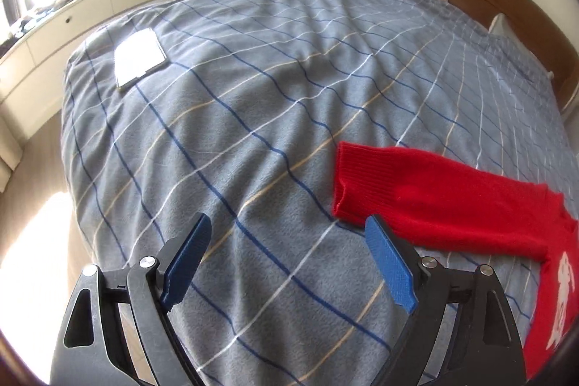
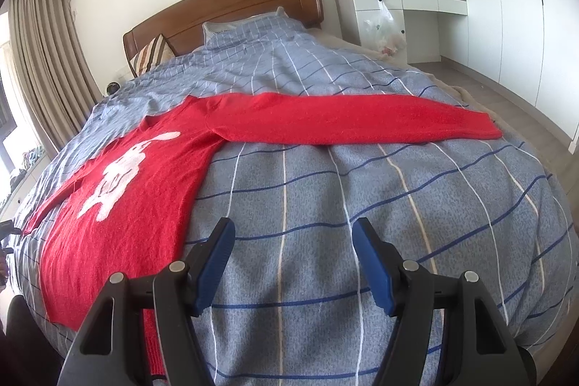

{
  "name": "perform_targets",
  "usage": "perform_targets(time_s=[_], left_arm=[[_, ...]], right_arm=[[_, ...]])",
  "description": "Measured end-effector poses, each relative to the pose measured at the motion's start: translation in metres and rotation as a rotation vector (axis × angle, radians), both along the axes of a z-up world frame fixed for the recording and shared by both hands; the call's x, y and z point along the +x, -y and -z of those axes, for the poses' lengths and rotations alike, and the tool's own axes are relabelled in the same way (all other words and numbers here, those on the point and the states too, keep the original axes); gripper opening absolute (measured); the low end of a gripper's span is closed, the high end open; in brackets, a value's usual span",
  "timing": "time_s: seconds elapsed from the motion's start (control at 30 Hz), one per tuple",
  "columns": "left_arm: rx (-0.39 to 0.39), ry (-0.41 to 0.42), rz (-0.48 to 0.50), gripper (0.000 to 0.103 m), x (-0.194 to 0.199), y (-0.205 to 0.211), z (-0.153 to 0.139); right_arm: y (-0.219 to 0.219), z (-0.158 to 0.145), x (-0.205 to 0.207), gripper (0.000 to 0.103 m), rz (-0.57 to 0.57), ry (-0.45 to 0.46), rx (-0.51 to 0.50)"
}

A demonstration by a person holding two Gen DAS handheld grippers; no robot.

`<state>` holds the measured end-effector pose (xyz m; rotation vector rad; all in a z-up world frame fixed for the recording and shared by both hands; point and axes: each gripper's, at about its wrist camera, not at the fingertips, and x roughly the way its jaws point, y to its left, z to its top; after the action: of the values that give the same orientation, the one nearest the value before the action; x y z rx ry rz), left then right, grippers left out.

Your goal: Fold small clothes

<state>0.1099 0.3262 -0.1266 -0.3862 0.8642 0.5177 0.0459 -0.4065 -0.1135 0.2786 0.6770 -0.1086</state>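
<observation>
Risk: a sleeve is likely to be dragged out of line or bunched if only the top knit layer is being pinched; the loose bedspread (image 2: 362,205) may be caught along with it.
Sweater: a red sweater (image 2: 119,205) with a white figure on the chest is being shown spread flat, both sleeves stretched outward, ribbed cuff (image 1: 353,183) lying smooth.
Location: it is being kept on the checked bedspread, near the foot of the bed.
Left gripper (image 1: 289,263): jaws are being held wide apart, nothing between them, just beside the cuff.
Right gripper (image 2: 294,263): jaws are being held apart, empty, above bare bedspread.
</observation>
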Motion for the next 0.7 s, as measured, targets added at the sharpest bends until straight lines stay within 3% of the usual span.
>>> perform_targets(time_s=[0.33,0.47,0.6,0.7], left_arm=[[-0.065,0.148,0.332,0.097,-0.021,0.125,-0.031],[-0.129,0.126,0.406,0.097,-0.017,0.164,-0.010],[-0.093,0.059,0.404,0.097,-0.011,0.183,0.023],[-0.023,0.045,0.413,0.097,-0.014,0.190,0.035]], right_arm=[[-0.012,-0.001,0.002,0.068,-0.021,-0.002,-0.054],[-0.017,0.000,0.002,0.068,-0.034,-0.003,-0.075],[-0.016,0.000,0.003,0.068,-0.032,-0.003,-0.075],[-0.014,0.001,0.002,0.068,-0.027,-0.005,-0.068]])
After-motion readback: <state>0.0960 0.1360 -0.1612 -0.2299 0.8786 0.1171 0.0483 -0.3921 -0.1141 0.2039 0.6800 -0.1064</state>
